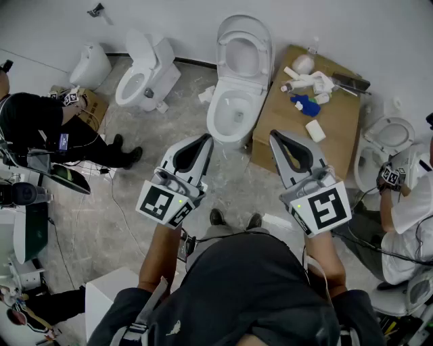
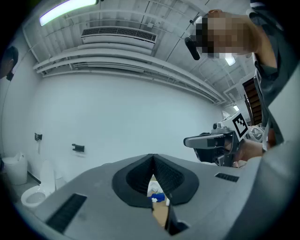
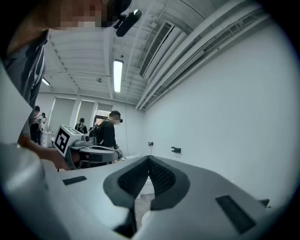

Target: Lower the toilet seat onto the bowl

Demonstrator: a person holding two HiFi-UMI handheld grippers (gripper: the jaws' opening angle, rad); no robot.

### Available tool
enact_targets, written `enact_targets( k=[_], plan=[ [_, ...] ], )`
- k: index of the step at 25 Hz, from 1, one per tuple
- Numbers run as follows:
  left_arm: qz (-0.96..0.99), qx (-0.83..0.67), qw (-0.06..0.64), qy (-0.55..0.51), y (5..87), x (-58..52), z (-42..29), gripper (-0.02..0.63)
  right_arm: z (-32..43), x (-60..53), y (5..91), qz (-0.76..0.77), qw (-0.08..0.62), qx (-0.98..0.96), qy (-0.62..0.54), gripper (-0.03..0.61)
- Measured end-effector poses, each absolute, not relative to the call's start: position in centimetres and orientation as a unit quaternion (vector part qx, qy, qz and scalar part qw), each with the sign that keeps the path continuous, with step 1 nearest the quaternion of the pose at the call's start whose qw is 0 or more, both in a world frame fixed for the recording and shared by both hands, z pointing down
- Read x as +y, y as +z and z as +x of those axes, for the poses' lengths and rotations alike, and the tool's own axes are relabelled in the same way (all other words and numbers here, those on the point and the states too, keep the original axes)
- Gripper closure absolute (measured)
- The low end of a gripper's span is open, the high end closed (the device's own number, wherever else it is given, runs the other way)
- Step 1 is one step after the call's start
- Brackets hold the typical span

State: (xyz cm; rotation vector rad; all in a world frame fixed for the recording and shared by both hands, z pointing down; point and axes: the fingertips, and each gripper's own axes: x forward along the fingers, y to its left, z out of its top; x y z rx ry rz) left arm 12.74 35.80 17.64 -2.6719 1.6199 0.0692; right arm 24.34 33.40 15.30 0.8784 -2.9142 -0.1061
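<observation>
Head view: I see the white toilet seat [image 1: 244, 48] raised, standing upright behind the open bowl [image 1: 229, 113] and against the white wall [image 1: 169, 20]. The toilet sits on a grey concrete floor [image 1: 128, 216], just beside a brown board [image 1: 338, 128] that carries white bottles [image 1: 306, 81] and a blue cloth [image 1: 306, 105]. A second toilet [image 1: 143, 74] stands to the left. My left gripper [image 1: 205, 140] and right gripper [image 1: 275, 135] hover short of the bowl. Both have their jaws closed together on nothing.
</observation>
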Motion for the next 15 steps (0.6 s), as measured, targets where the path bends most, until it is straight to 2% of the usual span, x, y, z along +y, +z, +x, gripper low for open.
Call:
enact_targets(
  k=[9, 15],
  plan=[
    [-0.855, 0.518, 0.016, 0.025, 17.1, 36.6, 14.2, 0.609, 25.8, 33.9, 15.2, 0.29, 0.046, -0.955, -0.035, 0.572],
    [-0.853, 0.52, 0.019, 0.021, 16.9, 36.5, 14.9, 0.609, 26.8, 33.3, 14.8, 0.294, 0.022, -0.955, -0.015, 0.572]
  ],
)
